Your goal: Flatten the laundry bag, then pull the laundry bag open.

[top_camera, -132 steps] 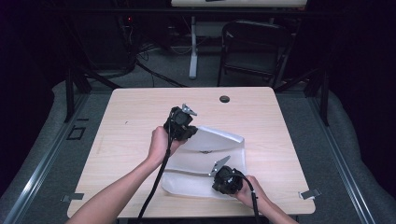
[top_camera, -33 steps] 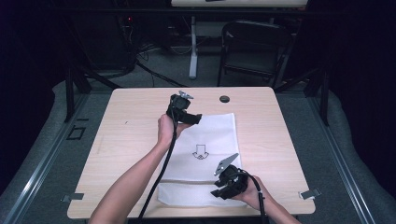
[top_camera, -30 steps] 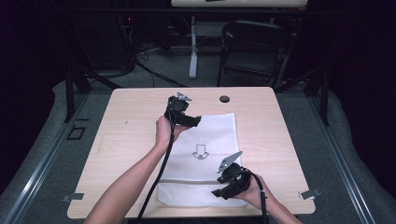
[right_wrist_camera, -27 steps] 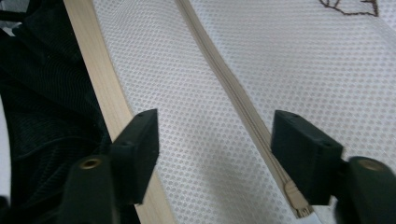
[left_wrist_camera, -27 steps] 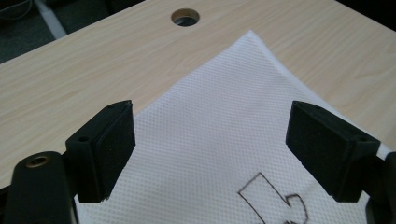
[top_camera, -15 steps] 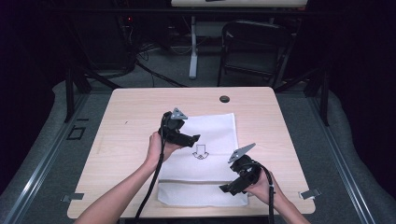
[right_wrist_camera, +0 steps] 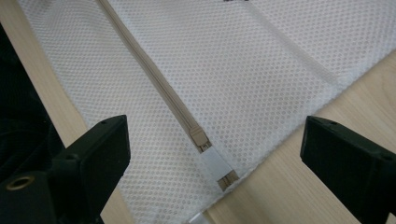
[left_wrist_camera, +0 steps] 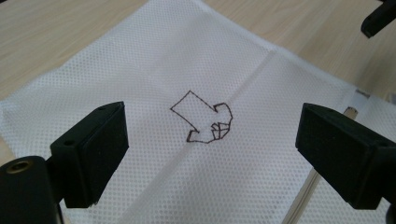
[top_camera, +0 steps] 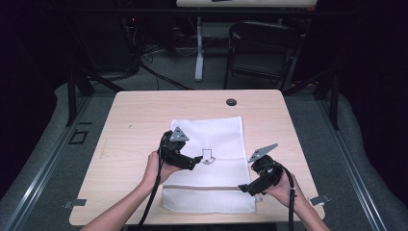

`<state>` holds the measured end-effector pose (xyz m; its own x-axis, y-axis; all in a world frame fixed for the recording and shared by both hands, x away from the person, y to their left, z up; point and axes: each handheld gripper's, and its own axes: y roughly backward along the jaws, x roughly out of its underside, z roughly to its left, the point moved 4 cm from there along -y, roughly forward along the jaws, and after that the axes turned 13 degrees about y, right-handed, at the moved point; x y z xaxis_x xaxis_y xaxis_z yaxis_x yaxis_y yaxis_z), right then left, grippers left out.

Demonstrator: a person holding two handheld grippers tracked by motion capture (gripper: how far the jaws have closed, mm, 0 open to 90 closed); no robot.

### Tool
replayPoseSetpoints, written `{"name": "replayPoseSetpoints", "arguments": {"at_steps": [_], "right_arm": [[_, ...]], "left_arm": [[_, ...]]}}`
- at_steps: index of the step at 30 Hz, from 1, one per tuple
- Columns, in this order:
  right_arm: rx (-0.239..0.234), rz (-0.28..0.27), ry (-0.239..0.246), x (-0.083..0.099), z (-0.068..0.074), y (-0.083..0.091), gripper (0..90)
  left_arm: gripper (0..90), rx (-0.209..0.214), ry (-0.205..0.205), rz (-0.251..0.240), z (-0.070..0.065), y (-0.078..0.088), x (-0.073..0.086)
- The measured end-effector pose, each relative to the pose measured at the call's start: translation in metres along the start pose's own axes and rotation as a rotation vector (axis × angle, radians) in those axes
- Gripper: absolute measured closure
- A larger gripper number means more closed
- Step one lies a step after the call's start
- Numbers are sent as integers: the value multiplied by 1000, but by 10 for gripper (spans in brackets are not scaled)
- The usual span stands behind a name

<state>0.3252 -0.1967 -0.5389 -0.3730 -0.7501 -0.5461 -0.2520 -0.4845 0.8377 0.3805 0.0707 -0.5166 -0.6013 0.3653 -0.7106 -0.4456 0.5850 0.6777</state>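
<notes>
- From the high view: one white mesh bag (top_camera: 211,144) lies flat on my pale wood-grain desk (top_camera: 134,120), rectangular, with one small dark arrow mark (top_camera: 208,155) printed near its middle and one zipper line (top_camera: 202,186) running across its near end. My left gripper (top_camera: 192,162) hovers over the bag's left-middle part; my right gripper (top_camera: 246,188) sits at the bag's near right corner. Each carries one grey three-cornered plate. One small round dark grommet (top_camera: 231,102) sits in the desk's far edge, and one dark chair (top_camera: 262,48) stands beyond the desk.
- From the left gripper view: my two black, blocky fingers (left_wrist_camera: 93,149) stand wide apart, holding nothing. Between them lies the bag's fine dotted mesh (left_wrist_camera: 140,70), with the outlined arrow (left_wrist_camera: 201,122) drawn in thin dark line and one soft crease running through it. The tip of my other gripper (left_wrist_camera: 378,18) shows at the upper right corner.
- From the right gripper view: my two fingers (right_wrist_camera: 98,154) are also spread wide and empty. Between them, one beige zipper (right_wrist_camera: 154,79) runs diagonally across the honeycomb mesh and ends in one small pull tab (right_wrist_camera: 201,139) just short of the bag's corner, where bare desk (right_wrist_camera: 299,182) shows.
</notes>
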Motion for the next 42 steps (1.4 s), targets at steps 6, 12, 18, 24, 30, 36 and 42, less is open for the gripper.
{"name": "replayPoseSetpoints", "arguments": {"at_steps": [6,12,18,24,30,36,42], "right_arm": [[36,-16,-15,5,-5,3,168],[59,-20,-55,7,-10,1,402],[58,25,-56,13,-10,-8,743],[40,59,-80,16,-12,-19,900],[20,74,-80,20,-14,-29,900],[3,102,-76,22,-13,-34,900],[-28,85,-84,21,-7,-35,900]], "left_arm": [[99,35,3,6,-6,-2,7],[99,60,-35,32,-21,-13,12],[122,97,-64,56,-38,-25,14],[160,125,-104,76,-52,-39,18],[158,152,-130,95,-64,-53,22],[161,164,-131,117,-68,-59,25],[187,184,-133,126,-72,-67,28]]}}
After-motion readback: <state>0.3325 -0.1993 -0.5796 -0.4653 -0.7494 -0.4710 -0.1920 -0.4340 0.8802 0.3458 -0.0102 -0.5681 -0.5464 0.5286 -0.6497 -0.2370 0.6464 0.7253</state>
